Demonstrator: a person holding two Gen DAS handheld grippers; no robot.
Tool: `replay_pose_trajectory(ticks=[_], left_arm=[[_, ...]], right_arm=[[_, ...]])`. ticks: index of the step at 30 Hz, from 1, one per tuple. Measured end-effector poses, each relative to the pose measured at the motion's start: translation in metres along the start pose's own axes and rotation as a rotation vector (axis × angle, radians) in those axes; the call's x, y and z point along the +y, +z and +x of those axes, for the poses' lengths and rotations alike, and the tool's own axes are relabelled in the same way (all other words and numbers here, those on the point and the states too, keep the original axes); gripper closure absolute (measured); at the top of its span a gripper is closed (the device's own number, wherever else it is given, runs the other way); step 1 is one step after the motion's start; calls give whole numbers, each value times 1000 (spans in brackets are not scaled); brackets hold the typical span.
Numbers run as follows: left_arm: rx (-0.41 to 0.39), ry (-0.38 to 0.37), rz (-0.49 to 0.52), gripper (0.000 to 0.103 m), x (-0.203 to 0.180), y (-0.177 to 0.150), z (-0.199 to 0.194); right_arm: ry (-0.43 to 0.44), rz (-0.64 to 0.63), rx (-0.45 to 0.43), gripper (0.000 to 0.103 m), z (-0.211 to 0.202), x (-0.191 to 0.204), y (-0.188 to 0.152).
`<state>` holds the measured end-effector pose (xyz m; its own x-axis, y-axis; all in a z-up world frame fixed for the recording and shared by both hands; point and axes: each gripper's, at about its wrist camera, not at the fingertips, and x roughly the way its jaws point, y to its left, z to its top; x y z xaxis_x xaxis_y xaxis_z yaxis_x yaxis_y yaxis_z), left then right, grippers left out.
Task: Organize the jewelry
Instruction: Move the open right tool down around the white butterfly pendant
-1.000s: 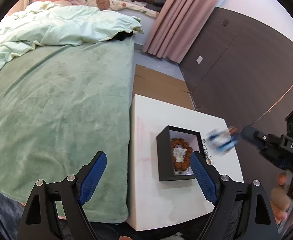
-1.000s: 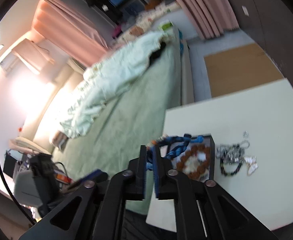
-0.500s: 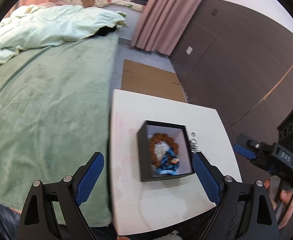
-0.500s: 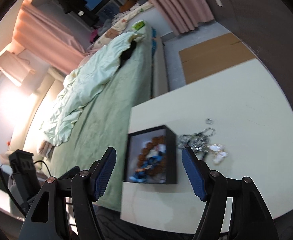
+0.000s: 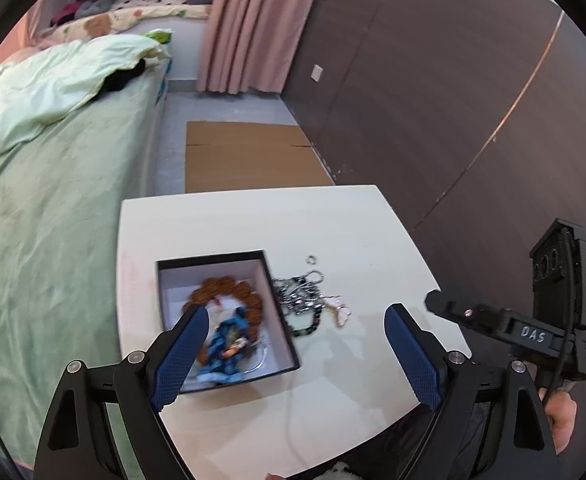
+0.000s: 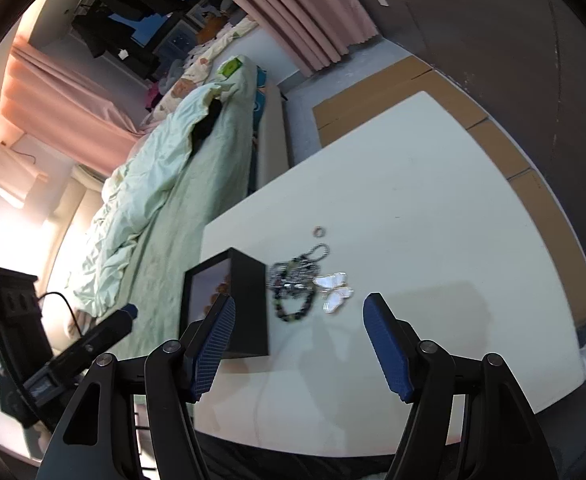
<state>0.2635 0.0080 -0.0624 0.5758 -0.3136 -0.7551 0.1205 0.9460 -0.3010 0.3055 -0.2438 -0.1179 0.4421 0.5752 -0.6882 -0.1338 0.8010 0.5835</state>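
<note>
**Two pieces boxed, a tangle left on the worktop**

Two bracelets already lie in the black box: a brown bead bracelet and, on top of it at the near end, a blue braided piece. Farthest left runs the bed with its green cover, and the white worktop stands just beside it. The box sits near the worktop's left edge, open side up, which keeps it within easy reach for drop-ins from either hand.

Just right of the box, close to its wall, lies the unsorted jewelry: a silver chain heap, a dark bead bracelet tangled into it, and a white butterfly pendant on the right side. A small ring rests apart, farther back. By my judgement this cluster is the next thing to move into the box.

The left gripper hovers low over the near worktop, its blue fingers spread wide and holding nothing, one finger overlapping the box in view. The right gripper also hangs empty, fingers well apart, aimed forward and slightly down so the chain heap and pendant sit between them in its view. It looks better placed for the pickup; the tangled chains may lift together.
</note>
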Motion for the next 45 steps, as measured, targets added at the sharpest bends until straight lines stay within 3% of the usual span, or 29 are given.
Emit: replay_pose_trajectory(ticks=[6,13,25,27,33,34,45], left_arm=[[33,8,-13,28,-4,4,18],[57,31,-46,34,2,8,28],[80,100,-112,36,33,10,30],[82,104,-111,36,34,11,31],[83,106,-99,38,33,15,34],[84,104,-97,41,33,16,35],[130,74,40,42,-15,28,56]], right_arm=[[-20,-71,55,36,19,-4,5],[-75,-221,132,39,53,4,5],[-185,-437,231,46,99,24,2],[-201,-463,247,53,104,25,0],[-242,-515,253,65,111,24,-2],[-258,-522,248,75,111,24,-2],[-207,-413,231,78,86,-8,0]])
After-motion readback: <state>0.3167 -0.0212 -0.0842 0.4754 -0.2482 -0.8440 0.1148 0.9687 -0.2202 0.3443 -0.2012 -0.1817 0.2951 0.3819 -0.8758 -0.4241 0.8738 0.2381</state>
